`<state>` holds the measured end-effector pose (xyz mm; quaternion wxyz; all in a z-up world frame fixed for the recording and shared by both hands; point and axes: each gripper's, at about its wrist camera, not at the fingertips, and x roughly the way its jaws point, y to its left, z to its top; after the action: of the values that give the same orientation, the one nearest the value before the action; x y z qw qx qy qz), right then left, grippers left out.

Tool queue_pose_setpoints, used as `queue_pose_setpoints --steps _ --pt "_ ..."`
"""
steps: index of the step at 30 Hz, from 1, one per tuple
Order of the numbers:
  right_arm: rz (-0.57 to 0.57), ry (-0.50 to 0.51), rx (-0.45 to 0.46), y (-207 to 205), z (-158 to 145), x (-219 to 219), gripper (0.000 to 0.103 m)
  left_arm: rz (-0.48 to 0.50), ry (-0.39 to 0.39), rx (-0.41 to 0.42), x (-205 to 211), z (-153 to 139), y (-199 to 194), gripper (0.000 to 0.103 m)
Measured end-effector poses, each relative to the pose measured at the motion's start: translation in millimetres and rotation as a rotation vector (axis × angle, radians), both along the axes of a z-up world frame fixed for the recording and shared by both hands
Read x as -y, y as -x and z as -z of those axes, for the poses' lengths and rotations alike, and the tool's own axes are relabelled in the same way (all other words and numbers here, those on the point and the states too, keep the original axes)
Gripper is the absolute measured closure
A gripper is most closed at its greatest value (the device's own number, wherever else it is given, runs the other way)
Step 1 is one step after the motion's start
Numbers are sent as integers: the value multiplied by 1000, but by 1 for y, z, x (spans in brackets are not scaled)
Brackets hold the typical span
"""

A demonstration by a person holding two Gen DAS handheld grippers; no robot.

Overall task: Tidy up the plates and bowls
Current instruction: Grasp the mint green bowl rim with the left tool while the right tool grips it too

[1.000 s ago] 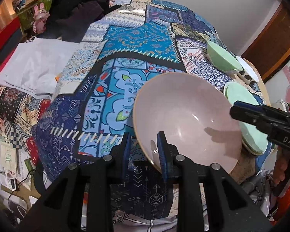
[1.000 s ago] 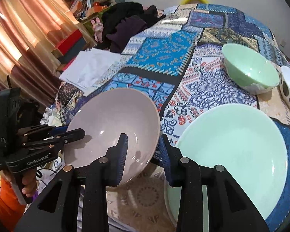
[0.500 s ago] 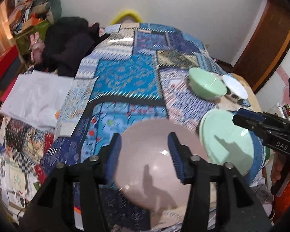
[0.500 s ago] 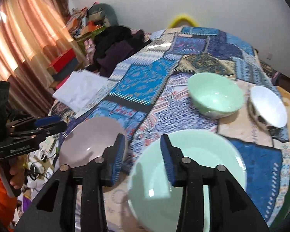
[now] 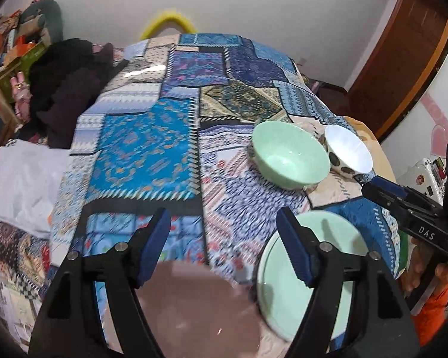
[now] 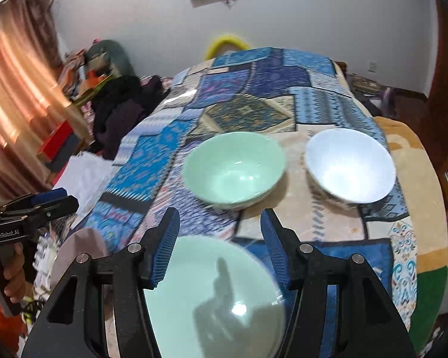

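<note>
L gripper (image 5: 224, 244): jaws spread, just been opening, nothing pinched; round pink plate (image 5: 194, 307) lies below it on the blue patchwork cloth (image 5: 146, 155). R gripper (image 6: 219, 246): also spread, just been opening, empty, above the round pale-green plate (image 6: 212, 295). Beyond: 1 pale-green bowl (image 6: 234, 170) beside 1 white spotted bowl (image 6: 351, 168), apart.

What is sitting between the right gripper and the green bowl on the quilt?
Nothing visible stands in the way. The right gripper, jaws open and just widening with nothing gripped, hangs over the green plate; beyond its far rim only bare quilt leads to the green bowl.
</note>
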<state>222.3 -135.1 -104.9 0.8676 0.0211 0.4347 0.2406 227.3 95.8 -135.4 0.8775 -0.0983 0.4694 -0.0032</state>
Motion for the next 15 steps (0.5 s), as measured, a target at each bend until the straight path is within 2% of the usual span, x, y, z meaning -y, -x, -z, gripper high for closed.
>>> queue_pose_setpoints --steps 9,15 --pt "40 -14 -47 -38 19 17 50 59 -26 -65 20 26 -78 30" --pt "37 -19 -84 -57 36 14 50 43 -13 -118 18 54 -123 30"
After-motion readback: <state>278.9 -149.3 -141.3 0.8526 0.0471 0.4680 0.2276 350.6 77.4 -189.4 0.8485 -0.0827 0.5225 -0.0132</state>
